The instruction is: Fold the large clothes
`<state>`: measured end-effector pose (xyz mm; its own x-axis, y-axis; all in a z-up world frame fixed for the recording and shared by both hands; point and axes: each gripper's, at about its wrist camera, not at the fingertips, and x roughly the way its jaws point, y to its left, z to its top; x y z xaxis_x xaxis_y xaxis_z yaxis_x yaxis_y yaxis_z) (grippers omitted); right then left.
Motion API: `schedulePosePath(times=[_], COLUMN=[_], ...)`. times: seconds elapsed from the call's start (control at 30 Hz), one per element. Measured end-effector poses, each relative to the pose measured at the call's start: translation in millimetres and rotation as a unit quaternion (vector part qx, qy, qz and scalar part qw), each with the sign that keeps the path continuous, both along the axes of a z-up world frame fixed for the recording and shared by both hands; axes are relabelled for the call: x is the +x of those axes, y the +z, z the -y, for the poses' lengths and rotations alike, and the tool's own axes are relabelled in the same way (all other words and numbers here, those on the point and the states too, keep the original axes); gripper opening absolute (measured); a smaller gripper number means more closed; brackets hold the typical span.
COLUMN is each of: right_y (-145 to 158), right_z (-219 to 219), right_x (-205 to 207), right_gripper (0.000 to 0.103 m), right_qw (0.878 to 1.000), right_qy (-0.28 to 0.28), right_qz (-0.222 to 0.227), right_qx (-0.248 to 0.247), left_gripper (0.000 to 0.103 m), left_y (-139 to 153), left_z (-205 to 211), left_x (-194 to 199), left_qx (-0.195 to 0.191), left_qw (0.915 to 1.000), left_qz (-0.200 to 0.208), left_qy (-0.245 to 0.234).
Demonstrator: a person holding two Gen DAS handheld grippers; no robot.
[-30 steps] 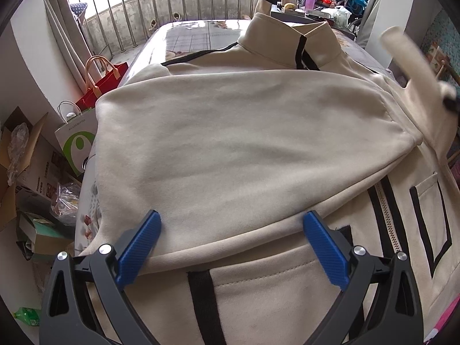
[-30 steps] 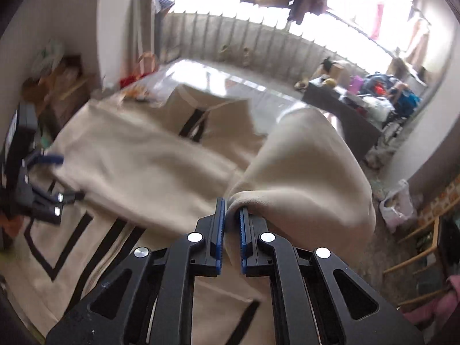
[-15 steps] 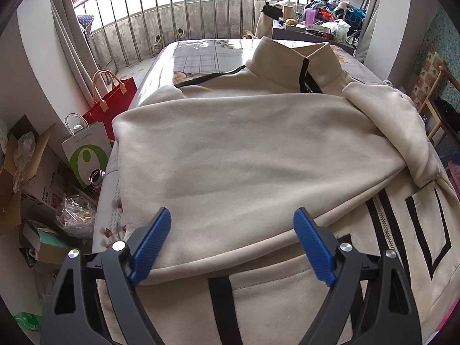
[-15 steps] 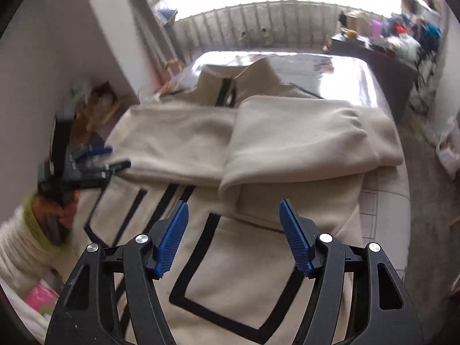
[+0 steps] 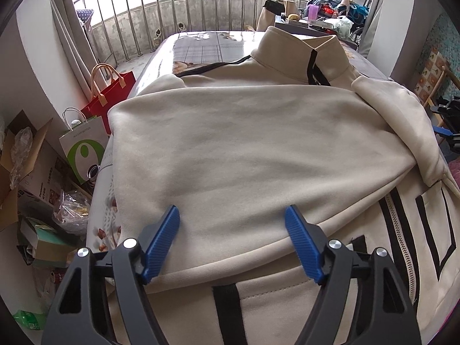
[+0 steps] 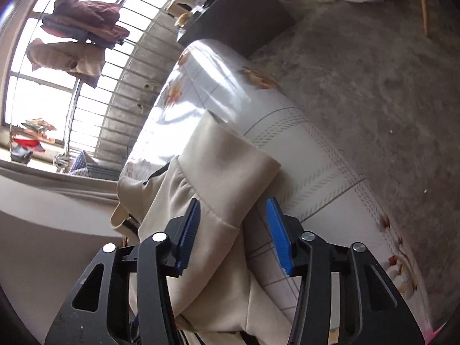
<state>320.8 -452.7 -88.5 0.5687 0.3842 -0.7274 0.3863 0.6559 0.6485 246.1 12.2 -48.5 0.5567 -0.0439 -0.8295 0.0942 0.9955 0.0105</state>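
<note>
Jacket (image 5: pixel 244 143): soft matt beige cloth, fleece-like nap, w/ black fabric trim & metal-look zip teeth (image 5: pixel 399 230). Worktop (image 6: pixel 218 86) cover: glossy smooth plastic sheet, printed, strong glare at far end. Left tongs (image 5: pixel 232 241) & right tongs (image 6: pixel 233 230): matt black plastic arms, ribbed blue pads (image 5: pixel 161 241), shiny metal rivets. Far railing (image 5: pixel 201 14): metal bars. Left: paper bags (image 5: pixel 83 146), rough cardboard box (image 5: pixel 17 155).

The right hand-held gripper (image 6: pixel 233 230), a second ago clamped on the jacket's sleeve (image 6: pixel 227 172), has dropped it folded across the jacket (image 5: pixel 244 149), rolled sideways, and its jaws are now closing around the sleeve's edge.
</note>
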Motion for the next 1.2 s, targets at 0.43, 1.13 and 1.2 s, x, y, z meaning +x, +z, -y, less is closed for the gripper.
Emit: schedulePosePath(times=[0.43,1.13,1.2], right_y=[116,87,87], right_z=[-64,-321,-277], right_x=[-8,-63,-59], right_gripper=[0.002,0.06,0.062], right_qw=[0.975,0.856,0.871], right_qy=[0.084,0.426,0.386], right_qz=[0.14,0.185,0.174], right_qx=[-0.15,-0.228,-0.25], left_gripper=[0.041,0.034,0.034], left_y=[8,47,48], left_z=[-11,-93,-93], left_x=[-3,-65,-56], left_qx=[-0.028,-0.178,-0.181], left_qw=[0.9996,0.9836,0.9831], left_qz=[0.006,-0.026,-0.021], left_qy=[0.0,0.012,0.012])
